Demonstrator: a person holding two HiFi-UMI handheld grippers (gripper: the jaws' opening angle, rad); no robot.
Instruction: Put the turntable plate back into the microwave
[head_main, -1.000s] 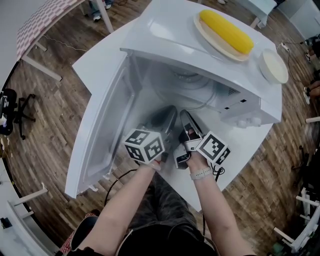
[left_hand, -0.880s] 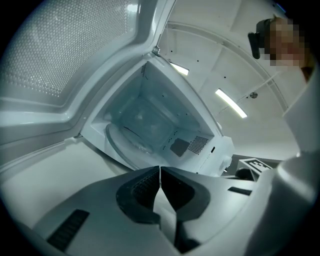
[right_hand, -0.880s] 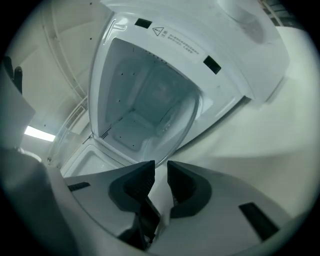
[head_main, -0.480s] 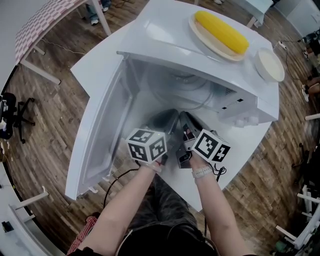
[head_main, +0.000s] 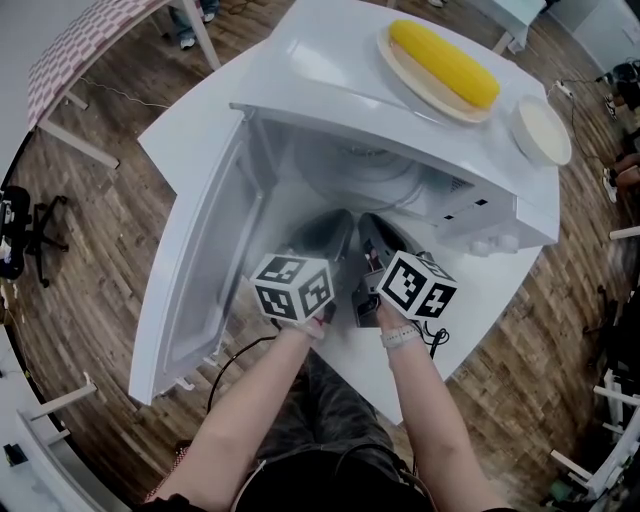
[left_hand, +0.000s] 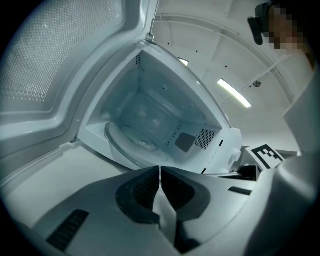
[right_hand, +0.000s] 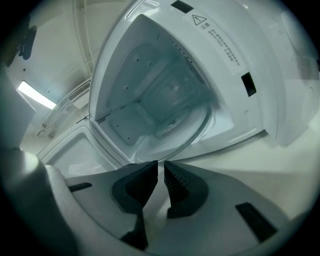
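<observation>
The white microwave (head_main: 340, 60) stands with its door (head_main: 195, 270) swung wide to the left. The clear glass turntable plate (head_main: 372, 182) lies flat on the cavity floor; its rim shows in the left gripper view (left_hand: 116, 142) and the right gripper view (right_hand: 192, 132). Both grippers hover side by side just outside the opening, pointing in. My left gripper (head_main: 336, 224) (left_hand: 160, 170) is shut with nothing between its jaws. My right gripper (head_main: 370, 226) (right_hand: 160, 165) is also shut and empty. Neither touches the plate.
On top of the microwave sit a corn cob on a plate (head_main: 445, 62) and a white bowl (head_main: 541, 130). The microwave rests on a white table (head_main: 470, 335). A patterned table (head_main: 80, 40) and a black chair base (head_main: 25, 225) stand on the wooden floor at left.
The right gripper has shifted slightly up and left, closer to the left gripper. The plate and door have not moved.
</observation>
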